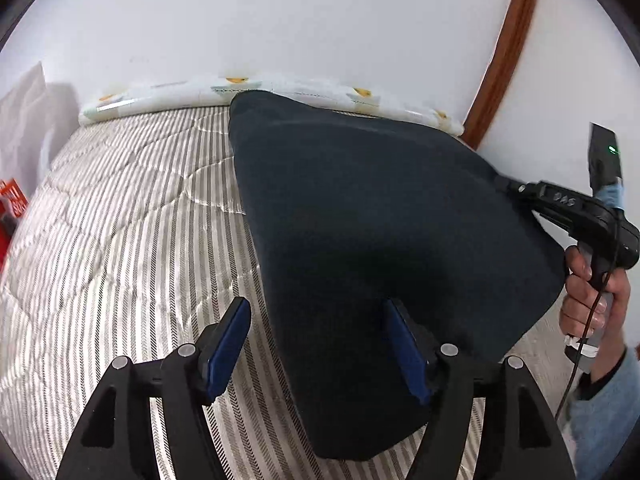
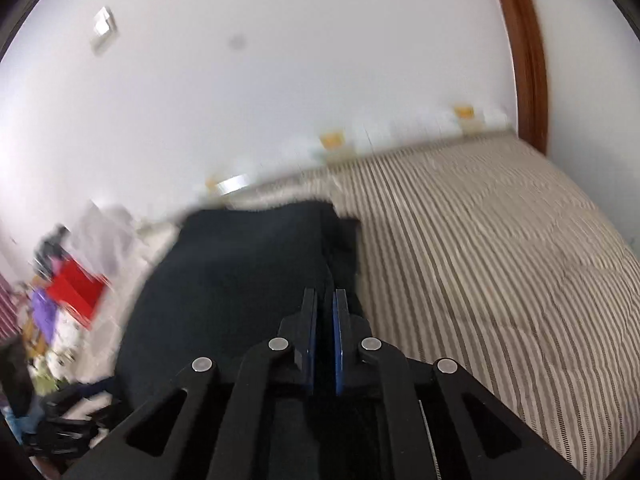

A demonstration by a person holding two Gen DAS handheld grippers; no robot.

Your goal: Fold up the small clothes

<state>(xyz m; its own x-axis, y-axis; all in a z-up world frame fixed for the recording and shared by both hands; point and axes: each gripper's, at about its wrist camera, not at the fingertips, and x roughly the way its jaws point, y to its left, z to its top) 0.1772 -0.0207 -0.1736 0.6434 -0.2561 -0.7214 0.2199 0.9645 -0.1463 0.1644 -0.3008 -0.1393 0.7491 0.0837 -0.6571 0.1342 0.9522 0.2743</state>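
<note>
A dark navy garment [image 1: 380, 220] lies spread on the striped bedcover [image 1: 132, 220], reaching to the wall at the back. My left gripper [image 1: 316, 316] stands open above the garment's near left edge. One blue pad [image 1: 230, 332] is over the cover and the other over the cloth, and neither presses on it. In the left wrist view my right gripper [image 1: 502, 182] meets the garment's right edge, with a hand [image 1: 592, 292] on its handle. The blurred right wrist view shows the right gripper [image 2: 325, 300] shut, with the edge of the garment [image 2: 240, 280] running in between its pads.
A rolled white patterned sheet [image 1: 240, 88] lies along the white wall at the back. A brown wooden frame [image 1: 508, 40] rises at the right. A red box [image 2: 76, 288] and blurred clutter sit left of the bed. Bare striped cover [image 2: 500, 260] extends to the right.
</note>
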